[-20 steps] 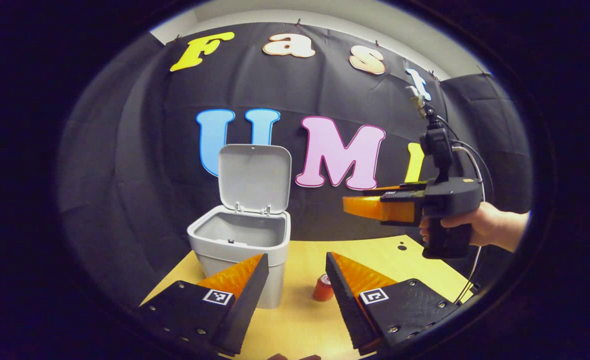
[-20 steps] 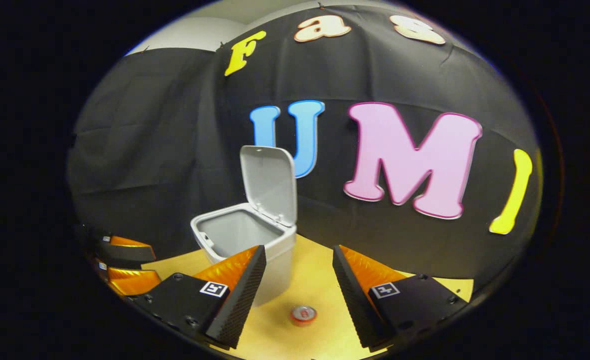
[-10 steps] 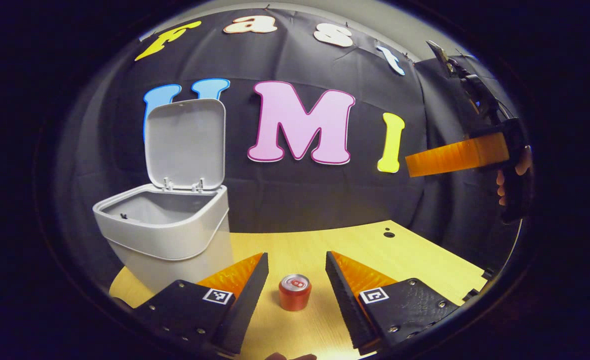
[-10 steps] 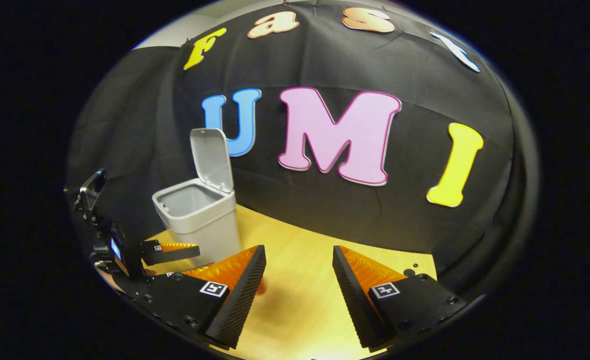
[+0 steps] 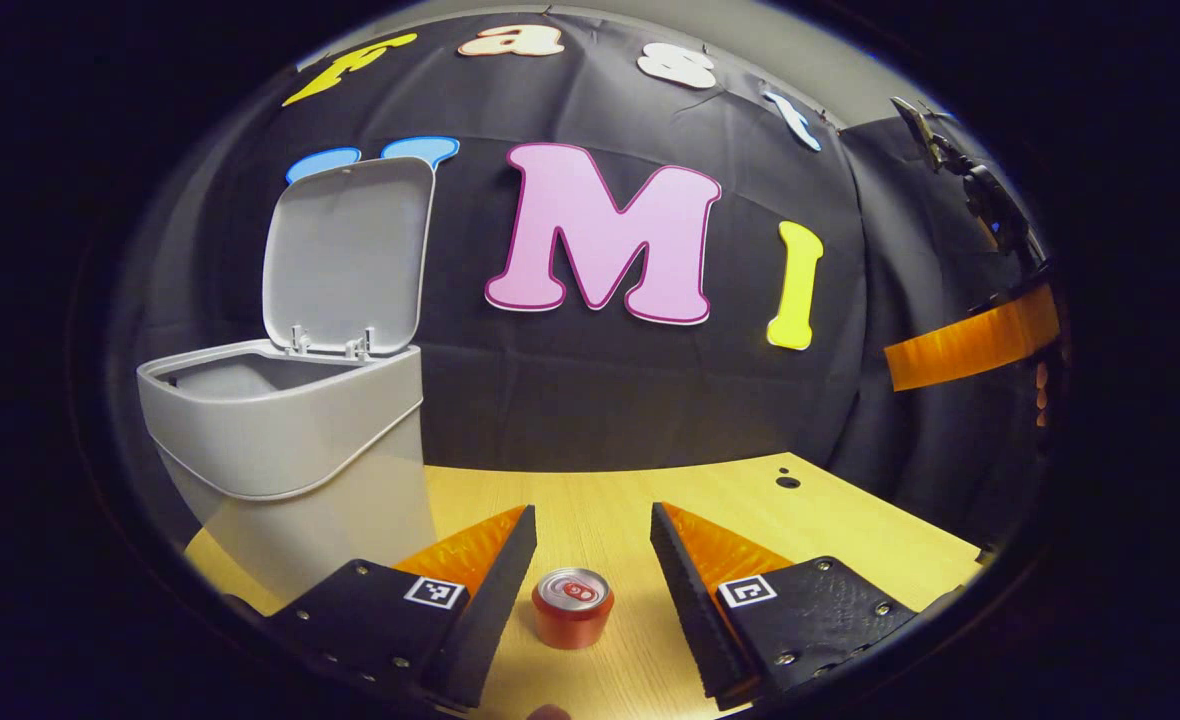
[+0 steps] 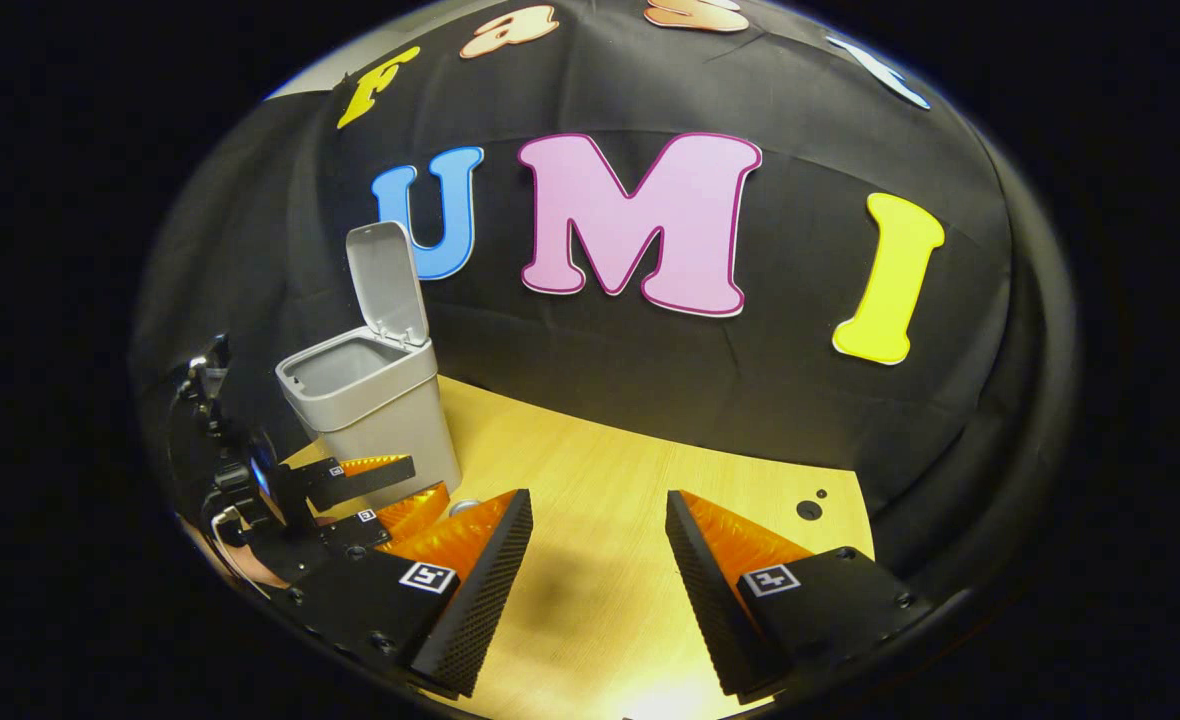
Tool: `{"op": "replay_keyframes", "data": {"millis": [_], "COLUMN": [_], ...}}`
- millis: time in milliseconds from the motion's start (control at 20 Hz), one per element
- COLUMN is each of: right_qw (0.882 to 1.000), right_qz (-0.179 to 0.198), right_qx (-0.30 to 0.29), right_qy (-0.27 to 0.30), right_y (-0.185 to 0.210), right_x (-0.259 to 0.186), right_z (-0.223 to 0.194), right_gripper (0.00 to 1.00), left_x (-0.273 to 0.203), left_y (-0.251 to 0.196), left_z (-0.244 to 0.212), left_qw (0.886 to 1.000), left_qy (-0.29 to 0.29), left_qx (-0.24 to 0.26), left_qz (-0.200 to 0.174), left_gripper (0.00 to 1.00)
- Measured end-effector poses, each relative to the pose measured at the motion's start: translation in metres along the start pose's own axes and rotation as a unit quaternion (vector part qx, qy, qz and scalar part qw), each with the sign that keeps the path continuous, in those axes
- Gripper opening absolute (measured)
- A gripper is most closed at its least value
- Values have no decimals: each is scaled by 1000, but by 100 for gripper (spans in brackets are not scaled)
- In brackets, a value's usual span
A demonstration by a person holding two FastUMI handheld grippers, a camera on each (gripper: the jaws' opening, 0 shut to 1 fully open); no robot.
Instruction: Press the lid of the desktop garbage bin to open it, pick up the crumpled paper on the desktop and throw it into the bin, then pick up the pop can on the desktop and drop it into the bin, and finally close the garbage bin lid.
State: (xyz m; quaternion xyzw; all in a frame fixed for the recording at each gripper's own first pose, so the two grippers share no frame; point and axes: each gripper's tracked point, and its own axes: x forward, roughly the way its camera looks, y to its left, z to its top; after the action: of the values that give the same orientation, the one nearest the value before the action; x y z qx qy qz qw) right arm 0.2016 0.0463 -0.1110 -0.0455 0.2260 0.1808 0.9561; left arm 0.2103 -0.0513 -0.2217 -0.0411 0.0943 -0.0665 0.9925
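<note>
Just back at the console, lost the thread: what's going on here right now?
The bin stands on the table with its lid up. The left gripper is open and low over the table, with the upright can between its fingers, not yet touched. The right gripper is open too, off to the side above bare table, holding nothing. No crumpled paper is seen on the table, so the can looks like the next pick.

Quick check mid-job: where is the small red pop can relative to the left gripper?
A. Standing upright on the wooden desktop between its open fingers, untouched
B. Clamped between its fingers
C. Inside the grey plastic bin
A: the small red pop can stands upright on the wooden desktop, gaps either side, between the open left gripper fingers.
</note>
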Motion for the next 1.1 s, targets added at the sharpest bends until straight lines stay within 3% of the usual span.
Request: {"op": "replay_keyframes", "data": {"millis": [600,1100], "right_qw": [999,999], "right_qz": [11,12], "right_qx": [7,11], "right_qy": [37,48], "right_y": [-5,-13], "right_x": [26,40], "right_z": [-33,-52], "right_gripper": [88,88], "left_x": [54,71], "left_y": [17,9], "left_z": [-51,-85], "left_qw": [999,998], "left_qy": [37,66], "left_qx": [4,8], "left_qz": [23,22], "left_gripper": [78,78]}}
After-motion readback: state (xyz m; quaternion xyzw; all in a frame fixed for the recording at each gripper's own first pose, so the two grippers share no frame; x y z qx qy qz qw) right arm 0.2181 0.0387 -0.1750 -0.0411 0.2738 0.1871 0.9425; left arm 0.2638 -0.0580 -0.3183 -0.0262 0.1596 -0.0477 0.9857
